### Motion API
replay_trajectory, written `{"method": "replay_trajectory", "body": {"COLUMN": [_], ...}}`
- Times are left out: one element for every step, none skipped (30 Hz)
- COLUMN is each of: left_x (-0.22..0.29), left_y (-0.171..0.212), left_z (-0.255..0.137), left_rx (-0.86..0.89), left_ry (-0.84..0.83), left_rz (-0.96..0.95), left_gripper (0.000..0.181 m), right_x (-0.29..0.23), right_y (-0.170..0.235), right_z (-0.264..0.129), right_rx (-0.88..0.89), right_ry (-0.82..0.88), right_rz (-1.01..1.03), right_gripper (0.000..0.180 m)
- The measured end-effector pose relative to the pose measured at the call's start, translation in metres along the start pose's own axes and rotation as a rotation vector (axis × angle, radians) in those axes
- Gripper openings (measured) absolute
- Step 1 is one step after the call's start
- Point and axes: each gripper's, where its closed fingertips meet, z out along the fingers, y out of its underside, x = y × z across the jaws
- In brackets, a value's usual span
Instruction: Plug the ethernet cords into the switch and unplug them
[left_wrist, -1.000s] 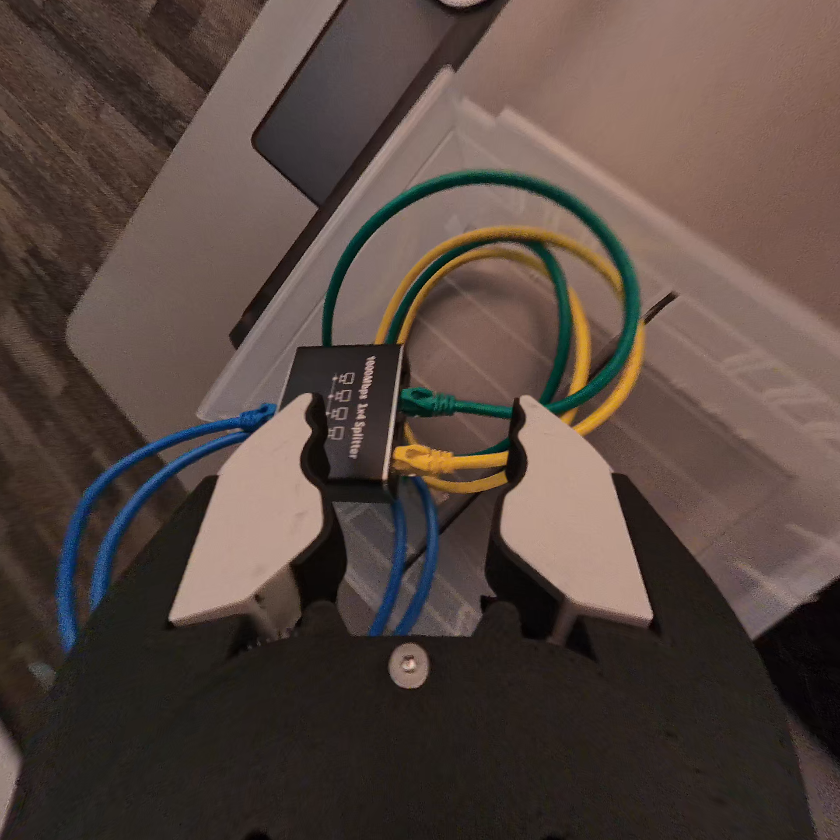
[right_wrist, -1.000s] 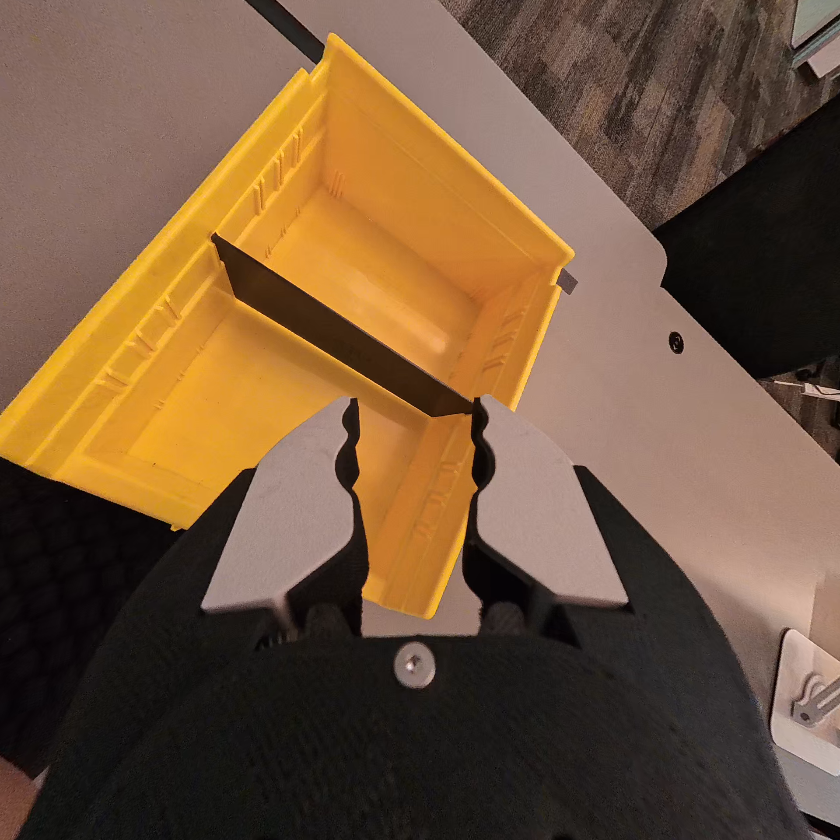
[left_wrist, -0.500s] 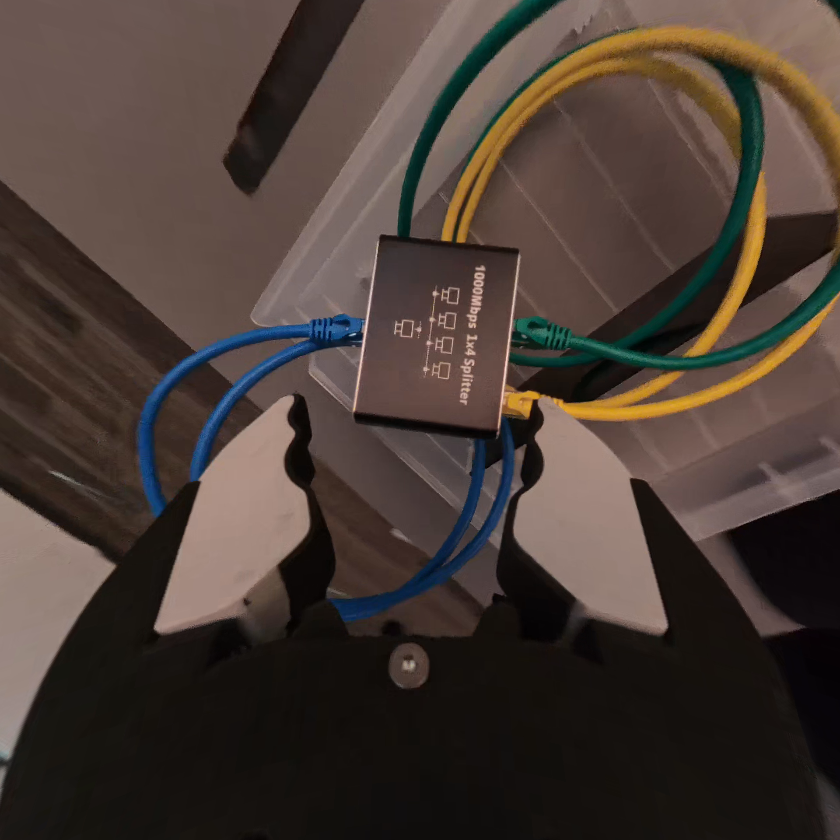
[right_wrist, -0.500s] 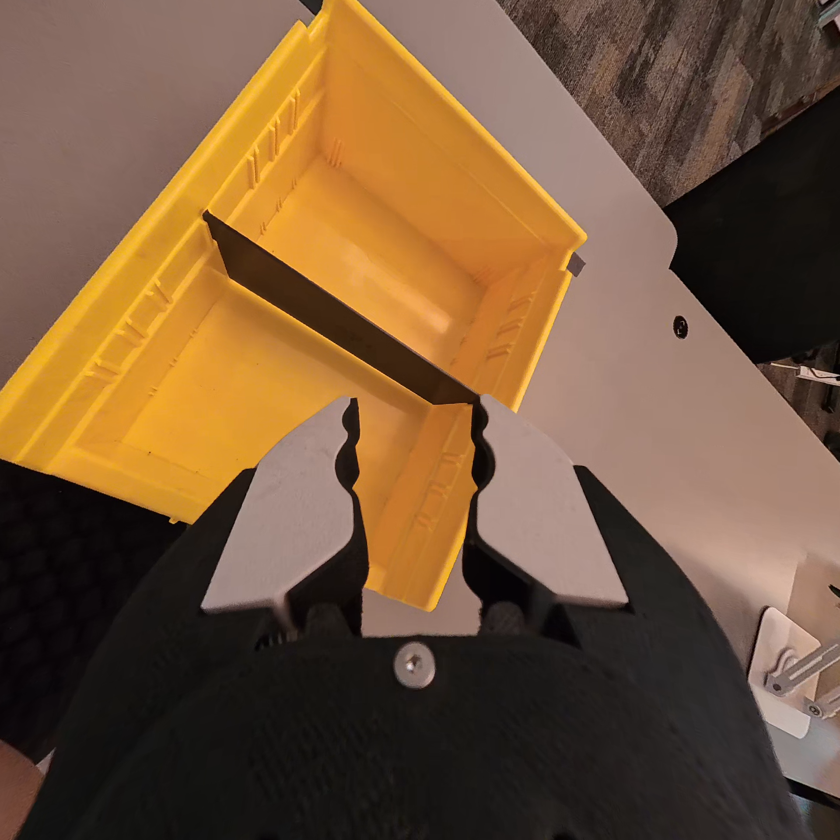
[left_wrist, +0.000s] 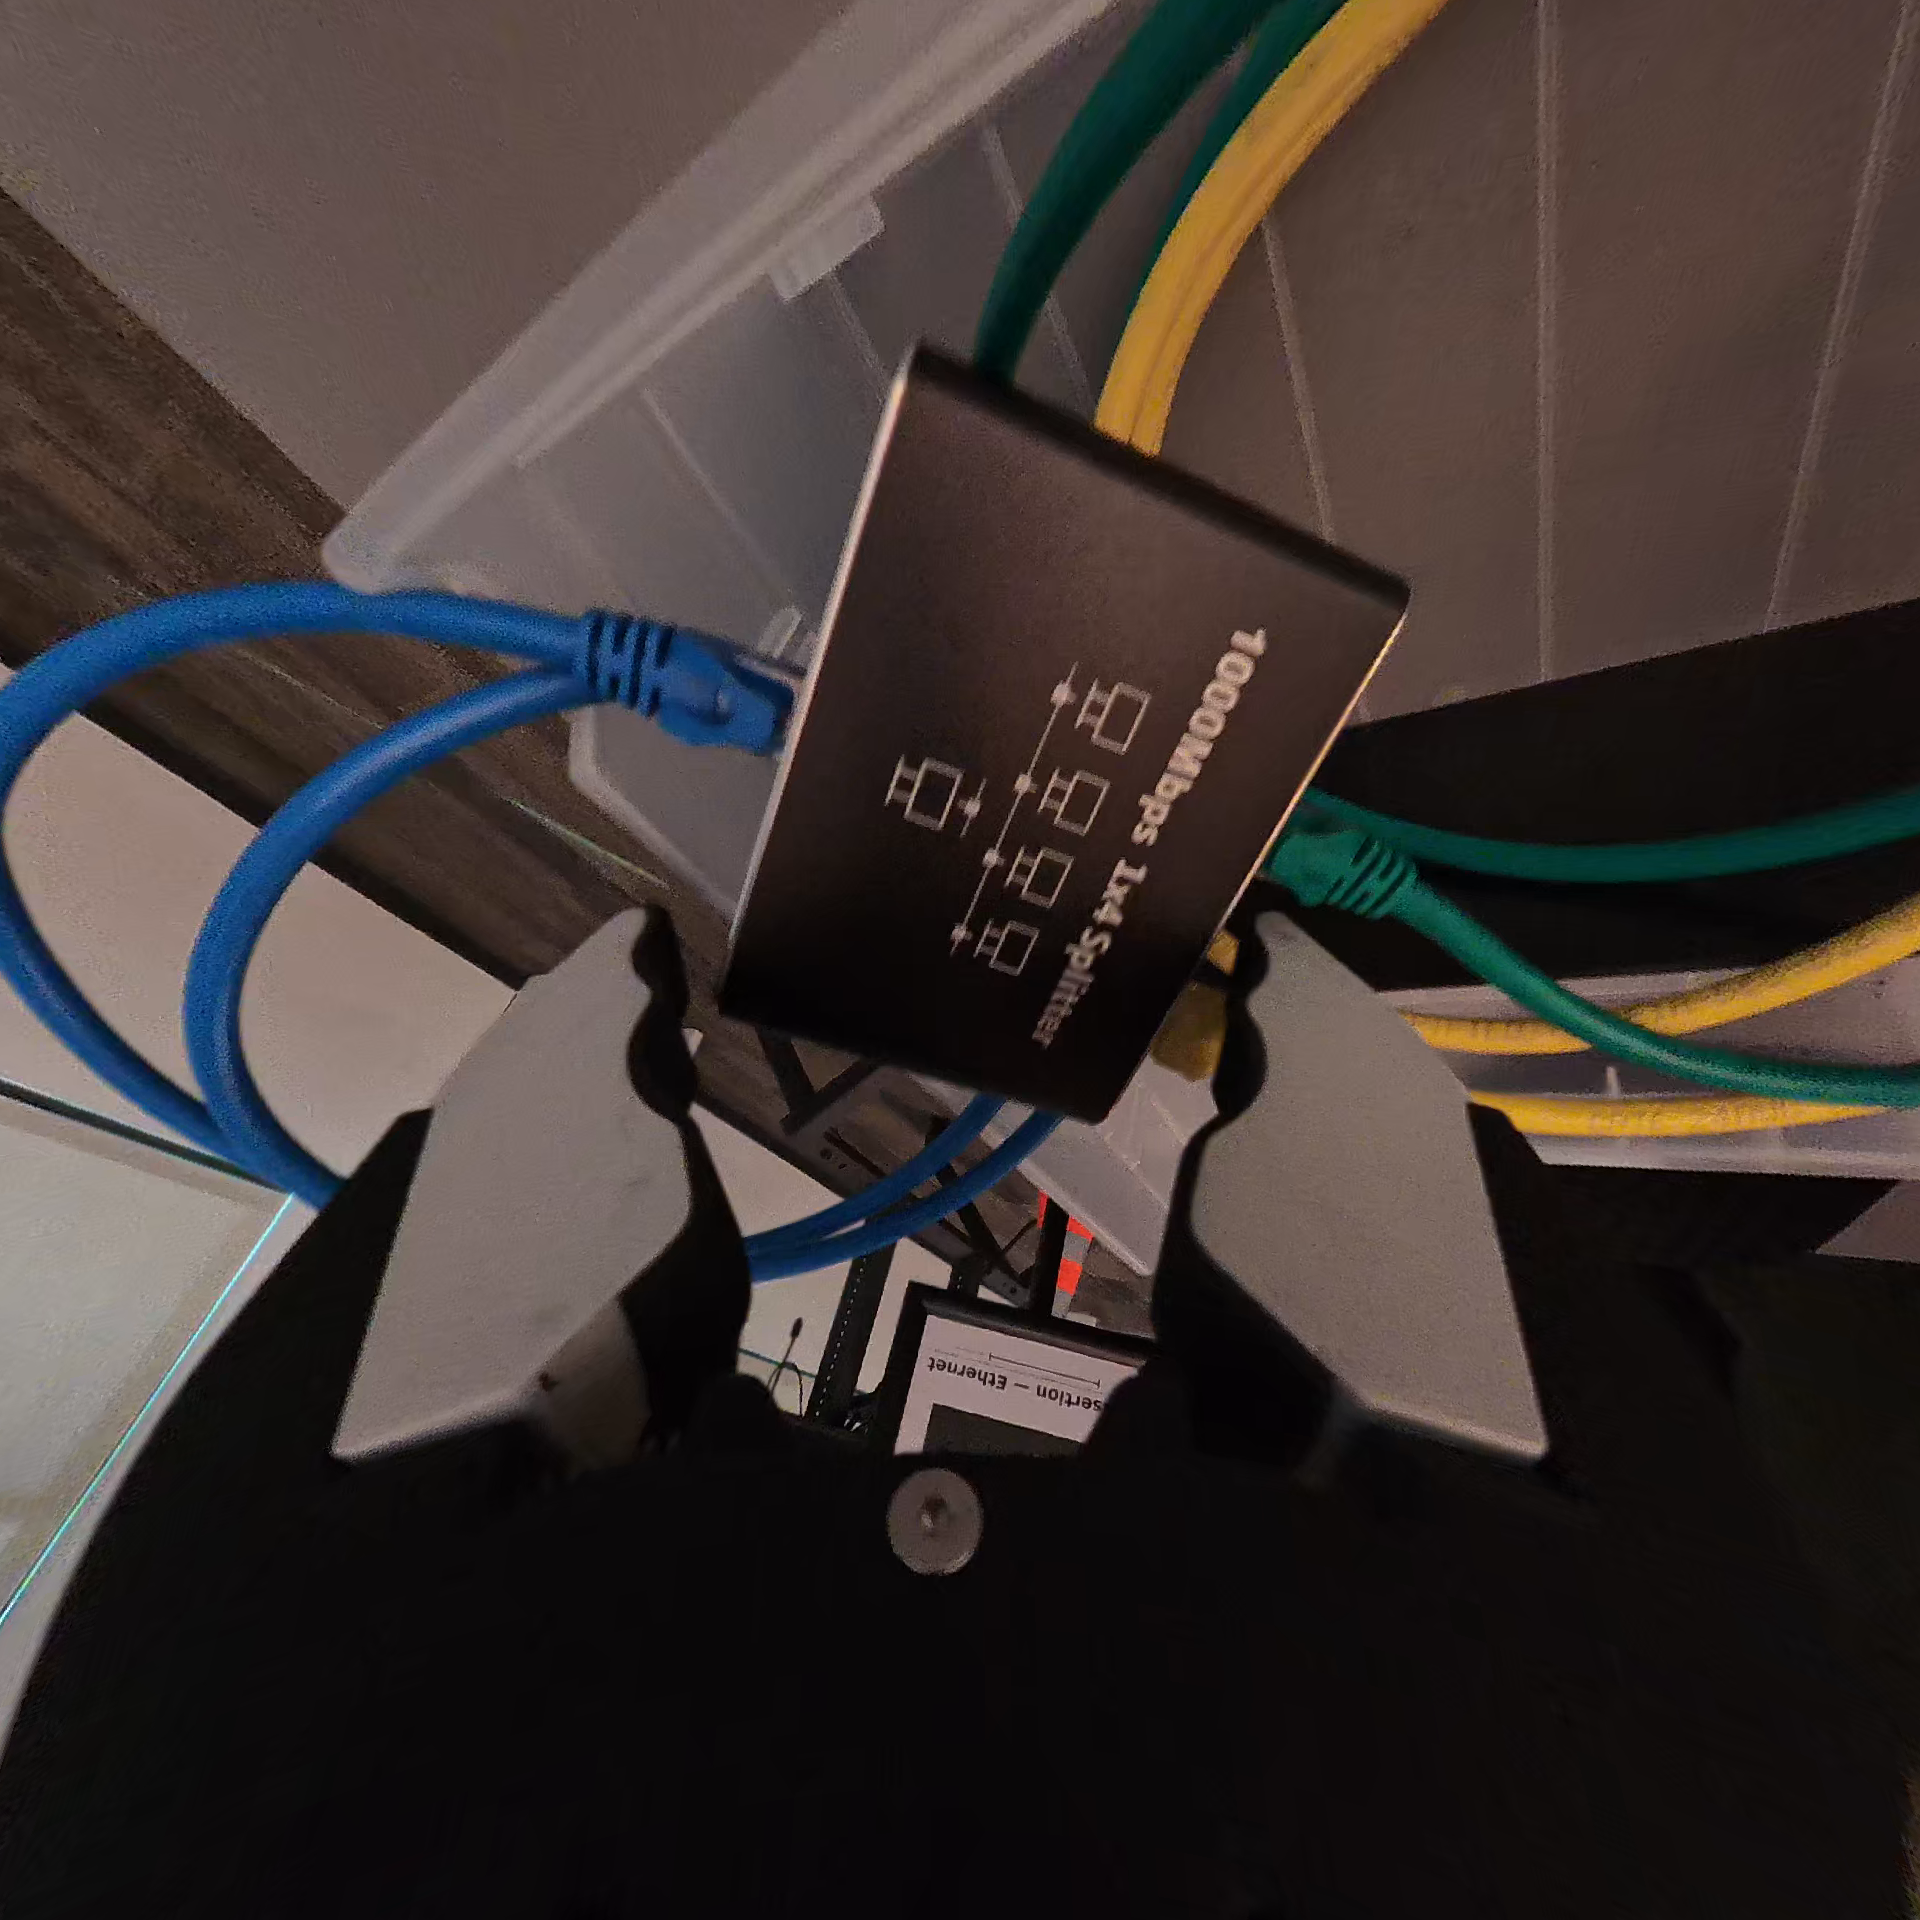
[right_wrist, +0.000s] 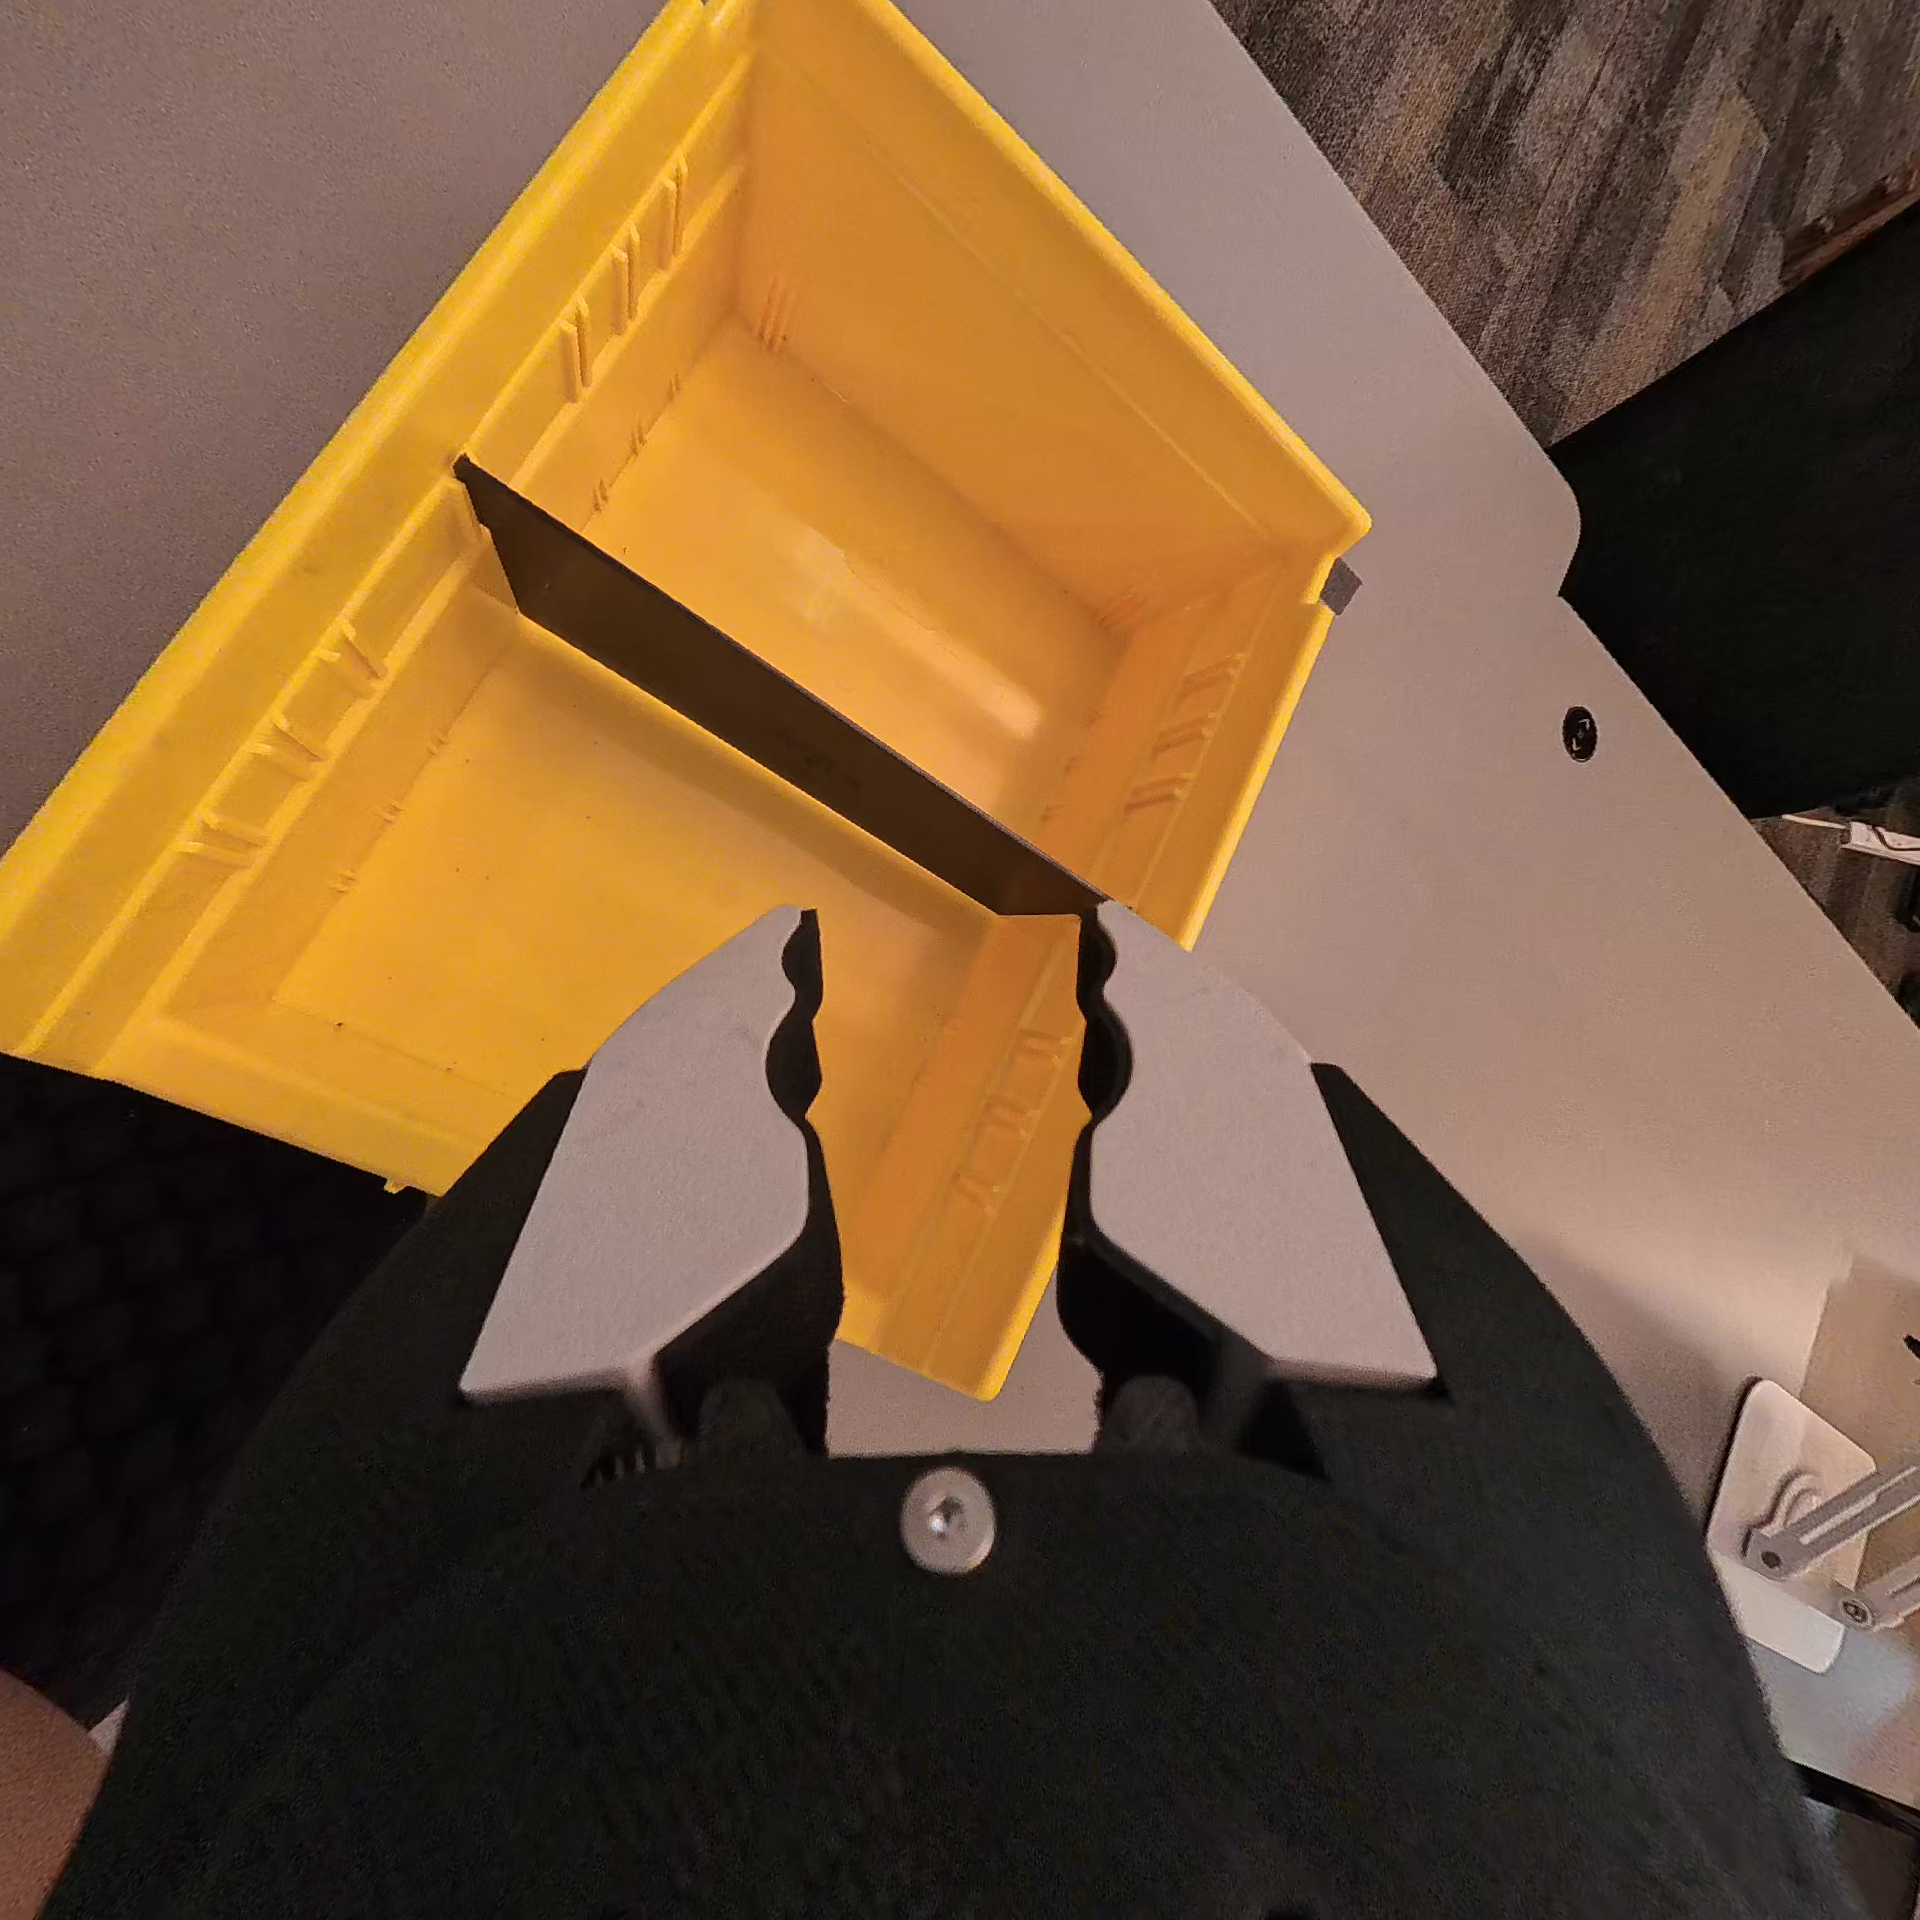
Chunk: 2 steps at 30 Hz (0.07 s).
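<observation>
The black switch (left_wrist: 1049, 727) fills the middle of the left wrist view, tilted, over a clear plastic bin (left_wrist: 623, 343). A blue cord (left_wrist: 686, 675) is plugged into its left side. A green cord (left_wrist: 1340, 868) and a yellow cord (left_wrist: 1190, 1029) are plugged into its right side, and more green and yellow cord runs out from its far end. My left gripper (left_wrist: 948, 925) is open, its fingertips on either side of the switch's near end, not pressing it. My right gripper (right_wrist: 948, 914) is open and empty above a yellow bin (right_wrist: 343, 831).
The yellow bin has a black divider (right_wrist: 790, 717) and both compartments are empty. It sits on a grey table (right_wrist: 1455, 987), with a white bracket (right_wrist: 1818, 1538) at the right edge. A framed white sheet (left_wrist: 1018, 1382) shows between my left fingers. Tip to tip, the grippers are about 80 centimeters apart.
The left wrist view has closed in on the switch, which now looks larger and turned clockwise. The left jaws stay open. The right gripper drifted slightly over the yellow bin.
</observation>
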Motion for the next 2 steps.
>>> {"method": "replay_trajectory", "body": {"left_x": [0.0017,0.0005], "left_y": [-0.004,-0.0052], "left_z": [0.0012,0.0023], "left_rx": [0.004,-0.004], "left_ry": [0.001,-0.018], "left_rz": [0.002,0.011], "left_gripper": [0.096,0.094], "right_x": [0.0001,-0.0002], "right_y": [0.0006,0.0016], "right_z": [0.0004,0.0008], "right_rx": [-0.002,-0.005], "right_ry": [-0.002,-0.006], "right_rz": [0.002,0.003], "right_gripper": [0.048,0.048]}}
